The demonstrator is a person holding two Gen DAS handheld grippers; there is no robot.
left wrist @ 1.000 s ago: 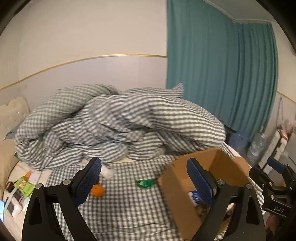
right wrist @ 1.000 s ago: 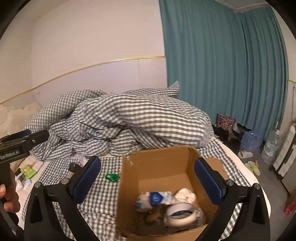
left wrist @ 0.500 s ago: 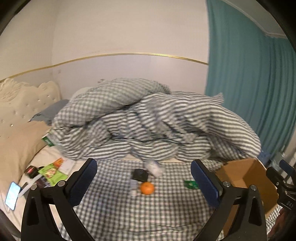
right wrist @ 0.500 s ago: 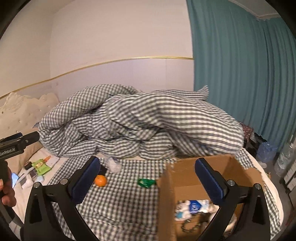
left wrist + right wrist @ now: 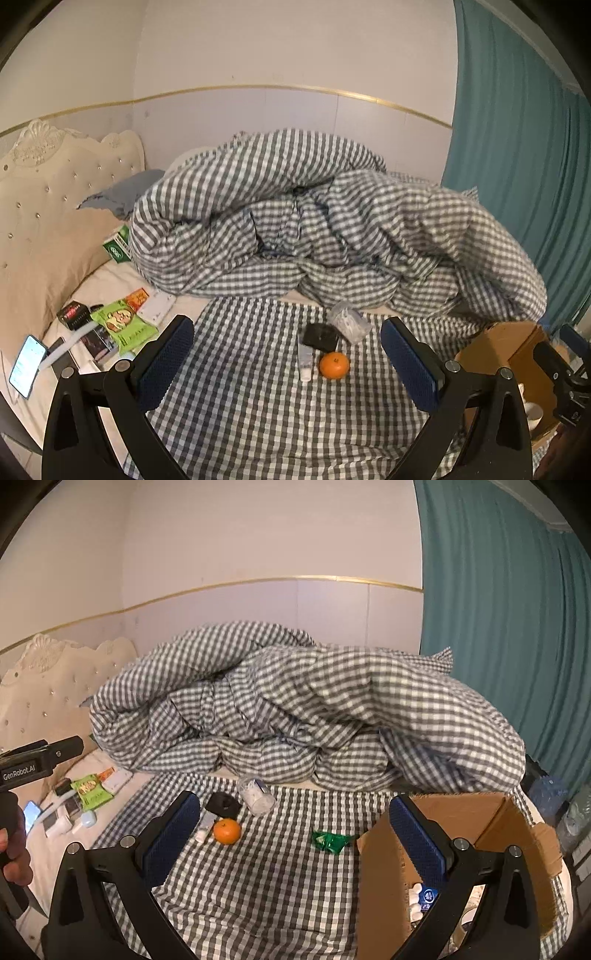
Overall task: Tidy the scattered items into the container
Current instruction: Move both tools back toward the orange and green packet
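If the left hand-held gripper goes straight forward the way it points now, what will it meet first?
Probably the cluster on the checked sheet: the white tube and the orange, with the black item just behind. The left hand-held gripper is open and empty; depth is hard to judge.

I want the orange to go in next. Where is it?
The orange lies on the checked sheet, mid-frame in the left wrist view, touching or nearly touching a small white tube and just in front of a black object, well left of the cardboard box.
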